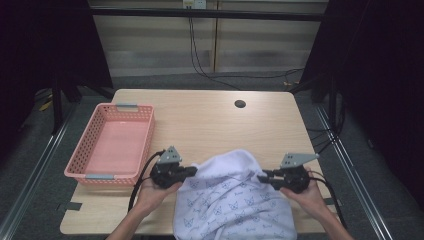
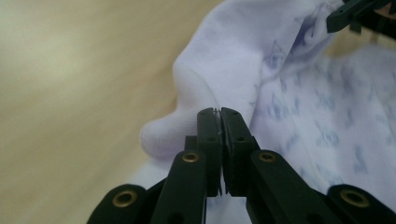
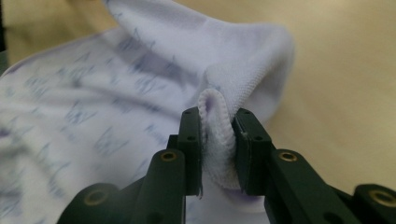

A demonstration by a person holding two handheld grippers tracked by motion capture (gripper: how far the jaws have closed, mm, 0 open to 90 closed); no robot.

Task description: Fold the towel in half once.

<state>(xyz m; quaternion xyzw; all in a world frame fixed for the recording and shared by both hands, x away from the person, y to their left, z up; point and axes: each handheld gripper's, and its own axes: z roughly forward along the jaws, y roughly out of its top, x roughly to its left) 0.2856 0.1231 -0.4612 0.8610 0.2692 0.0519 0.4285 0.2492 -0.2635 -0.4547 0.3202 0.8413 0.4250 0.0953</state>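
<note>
The white printed garment (image 1: 232, 200) lies on the table (image 1: 200, 120) at its near edge. The left tongs (image 1: 192, 171) pinch its left edge, the right tongs (image 1: 263, 176) clamp a thick fold.

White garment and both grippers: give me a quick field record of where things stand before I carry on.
garment: white cloth with a small blue print, bunched at the table's near edge, its lower part hanging over
left gripper: jaws shut on a thin fold at the cloth's left edge
right gripper: jaws clamped on a thick rolled hem at the right edge
basket: pink basket, left of the cloth, nothing in it
table: wooden table, dark round hole near the far edge
</note>
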